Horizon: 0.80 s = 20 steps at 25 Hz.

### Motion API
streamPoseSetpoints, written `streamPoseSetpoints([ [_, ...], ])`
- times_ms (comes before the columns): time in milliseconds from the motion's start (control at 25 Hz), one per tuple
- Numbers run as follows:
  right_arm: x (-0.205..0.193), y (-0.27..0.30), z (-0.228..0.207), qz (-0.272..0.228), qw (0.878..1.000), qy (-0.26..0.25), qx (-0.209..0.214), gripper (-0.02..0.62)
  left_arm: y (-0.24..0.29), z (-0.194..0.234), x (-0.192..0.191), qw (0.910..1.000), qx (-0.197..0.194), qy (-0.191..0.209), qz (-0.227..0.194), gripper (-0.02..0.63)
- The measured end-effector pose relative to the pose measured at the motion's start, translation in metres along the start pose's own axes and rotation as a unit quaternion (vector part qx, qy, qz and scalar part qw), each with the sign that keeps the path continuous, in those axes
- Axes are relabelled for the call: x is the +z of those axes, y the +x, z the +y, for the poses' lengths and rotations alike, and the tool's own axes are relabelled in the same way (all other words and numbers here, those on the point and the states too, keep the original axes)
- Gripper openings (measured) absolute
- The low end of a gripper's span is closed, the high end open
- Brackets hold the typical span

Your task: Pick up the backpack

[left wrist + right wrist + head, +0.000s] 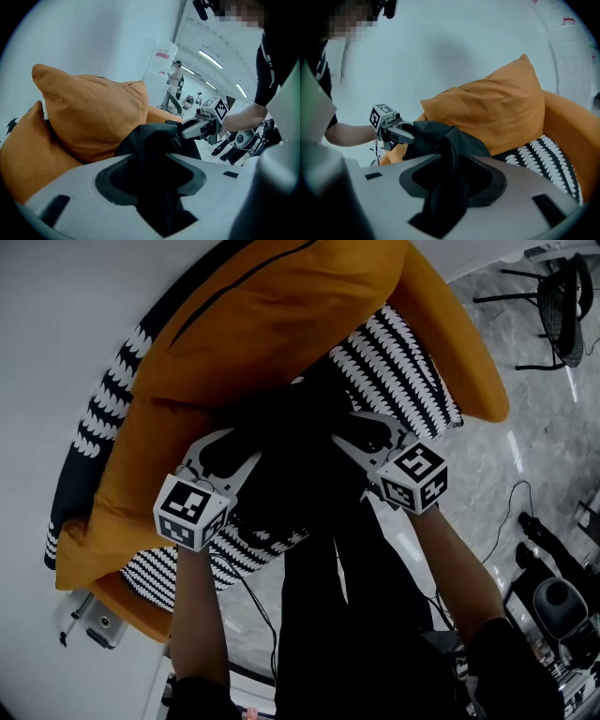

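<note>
A black backpack (pixel 291 456) lies slumped on an orange armchair (pixel 473 352), in front of an orange cushion (pixel 272 306). My left gripper (pixel 232 448) reaches into its left side with the fingers spread wide. In the left gripper view a fold of the black fabric (pixel 150 140) runs up between the jaws of that gripper (pixel 150 161). My right gripper (pixel 361 432) is at the bag's right side. A strip of the fabric (pixel 440 136) lies loose in the middle of its wide jaws (pixel 452 164), and the pads do not visibly press on it. Each gripper shows in the other's view (pixel 197 127) (pixel 401 133).
A black-and-white patterned seat cushion (pixel 403 362) lies under the backpack. A white wall (pixel 56 315) stands behind the chair. The grey floor (pixel 525 446) at the right holds cables (pixel 511 512), dark equipment (pixel 562 606) and a black chair (pixel 562 296).
</note>
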State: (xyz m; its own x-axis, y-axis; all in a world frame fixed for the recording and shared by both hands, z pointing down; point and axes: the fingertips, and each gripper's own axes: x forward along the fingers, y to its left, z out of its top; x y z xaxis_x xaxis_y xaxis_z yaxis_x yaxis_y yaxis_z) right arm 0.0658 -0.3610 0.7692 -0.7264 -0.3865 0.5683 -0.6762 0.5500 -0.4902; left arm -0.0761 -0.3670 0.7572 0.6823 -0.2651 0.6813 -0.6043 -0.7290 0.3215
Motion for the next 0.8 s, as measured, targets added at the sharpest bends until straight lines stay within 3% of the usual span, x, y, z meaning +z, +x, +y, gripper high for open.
streamPoseSetpoints([
  [120, 0.0016, 0.0006, -0.0003, -0.002, 1.000, 0.002, -0.007, 0.132, -0.0024, 0.0009, 0.0008, 1.0000, 0.002, -0.003, -0.003, 0.186],
  [800, -0.0032, 0.0020, 0.0025, 0.001, 1.000, 0.010, -0.001, 0.072, -0.0037, -0.0048, -0.0014, 0.9986, -0.006, -0.048, -0.024, 0.095],
])
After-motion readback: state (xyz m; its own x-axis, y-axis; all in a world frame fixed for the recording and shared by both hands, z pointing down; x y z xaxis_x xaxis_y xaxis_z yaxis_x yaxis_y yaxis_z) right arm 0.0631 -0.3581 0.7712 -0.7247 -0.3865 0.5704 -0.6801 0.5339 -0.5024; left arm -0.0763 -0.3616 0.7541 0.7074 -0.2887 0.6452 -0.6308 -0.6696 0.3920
